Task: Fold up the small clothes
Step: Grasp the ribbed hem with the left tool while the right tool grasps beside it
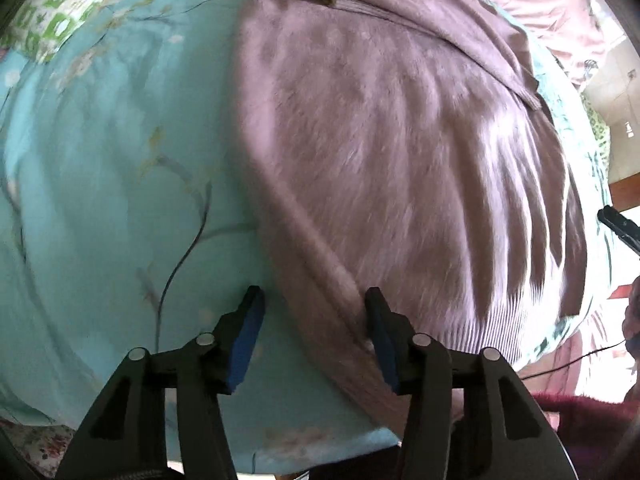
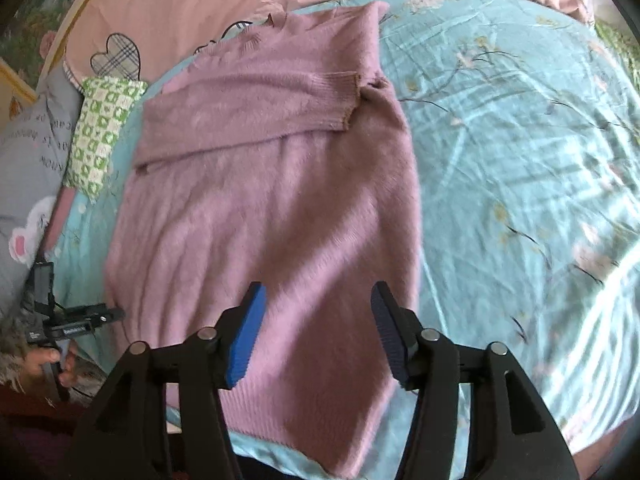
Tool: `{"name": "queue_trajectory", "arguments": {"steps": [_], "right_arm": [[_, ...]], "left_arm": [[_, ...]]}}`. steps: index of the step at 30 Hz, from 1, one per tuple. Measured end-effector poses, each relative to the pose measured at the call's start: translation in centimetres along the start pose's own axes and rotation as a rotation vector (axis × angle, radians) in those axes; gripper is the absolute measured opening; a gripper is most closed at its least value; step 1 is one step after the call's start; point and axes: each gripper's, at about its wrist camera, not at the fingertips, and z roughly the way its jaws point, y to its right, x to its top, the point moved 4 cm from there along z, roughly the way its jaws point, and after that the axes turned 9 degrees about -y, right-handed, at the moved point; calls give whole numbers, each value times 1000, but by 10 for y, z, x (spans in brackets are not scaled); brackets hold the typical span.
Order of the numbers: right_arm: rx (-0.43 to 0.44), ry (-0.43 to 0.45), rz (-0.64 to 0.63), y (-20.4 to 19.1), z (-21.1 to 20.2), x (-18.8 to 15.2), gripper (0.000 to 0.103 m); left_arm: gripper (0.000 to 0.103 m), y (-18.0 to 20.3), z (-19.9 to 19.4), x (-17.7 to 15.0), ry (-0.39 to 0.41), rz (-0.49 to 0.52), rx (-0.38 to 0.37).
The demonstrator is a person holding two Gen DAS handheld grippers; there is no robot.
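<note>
Hovering both tongs over a mauve sweater on the bed

Looking down the left wrist view, we see our left tongs [image 1: 314, 300] at the bottom of the frame, spread apart with nothing pinched; the sweater's [image 1: 392, 152] folded left edge runs between the blue pads [image 1: 248, 344], but they do not press on it. Beyond, the fuzzy mauve sweater fills the centre and right of the frame, lying on a teal flowered sheet [image 1: 100, 200].

In the right wrist view, our right tongs [image 2: 318, 300] are likewise spread and empty, above the sweater's [image 2: 272, 208] lower part. Further up, a sleeve [image 2: 256, 108] is folded across the chest. At the lower left a hand [image 2: 48, 360] holds the other tool. Farther off lie a green checked cushion [image 2: 104, 128] at the left and a pink cover with plaid hearts [image 2: 180, 4] along the top.
</note>
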Motion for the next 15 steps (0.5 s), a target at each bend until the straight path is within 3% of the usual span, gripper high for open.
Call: {"name": "queue_trajectory", "arguments": {"steps": [6,11,13,15], "right_arm": [[1,-39,44,23,-1,-33,61],[50,-63,79,31,2,-48,61],[61,-73,89,32,6,-53,61],[84,-88,97,30,10,-59,61]], "left_arm": [[53,-17,-4,-31,21,-67,-169],[64,-15,-5,-38,7,-121,-259],[64,-7,0,-32,-10,-108,-243],[56,-2,4,-33,-12,-78,-179]]}}
